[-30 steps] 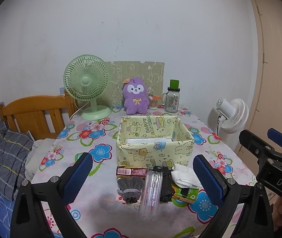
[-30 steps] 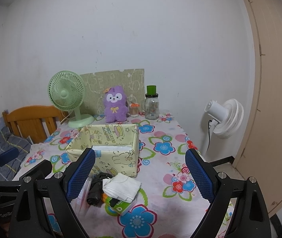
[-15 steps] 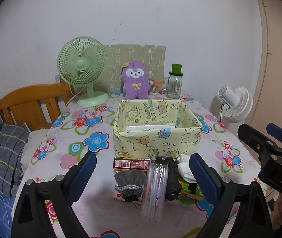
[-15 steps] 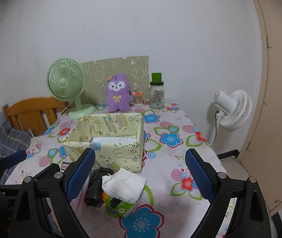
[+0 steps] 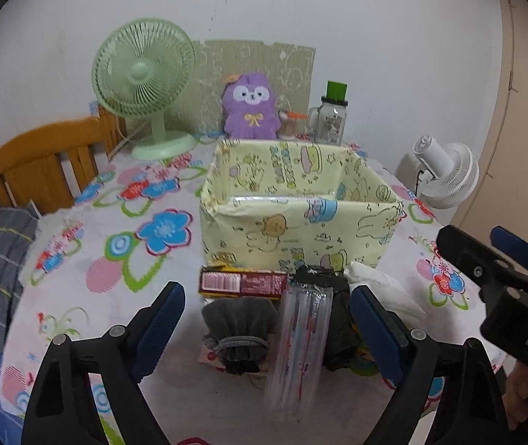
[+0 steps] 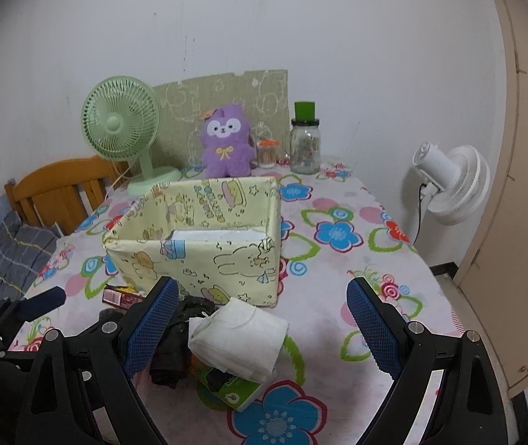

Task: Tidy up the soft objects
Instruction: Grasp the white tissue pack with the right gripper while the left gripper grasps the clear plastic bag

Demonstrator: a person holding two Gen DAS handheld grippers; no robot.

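My left gripper (image 5: 267,328) is closing over the grey drawstring pouch (image 5: 240,328) without touching it, my right gripper (image 6: 262,330) gapes above the white cloth (image 6: 238,337), both piled before the yellow box (image 5: 297,218).

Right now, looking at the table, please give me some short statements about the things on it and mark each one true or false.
1. The purple plush toy lies inside the yellow box. False: it stands behind the box, by the wall.
2. The white cloth lies in front of the box. True.
3. The green fan stands to the right of the plush toy. False: it stands to its left.
4. The grey pouch lies outside the box. True.
5. The right gripper holds the cloth. False: it is open and empty.
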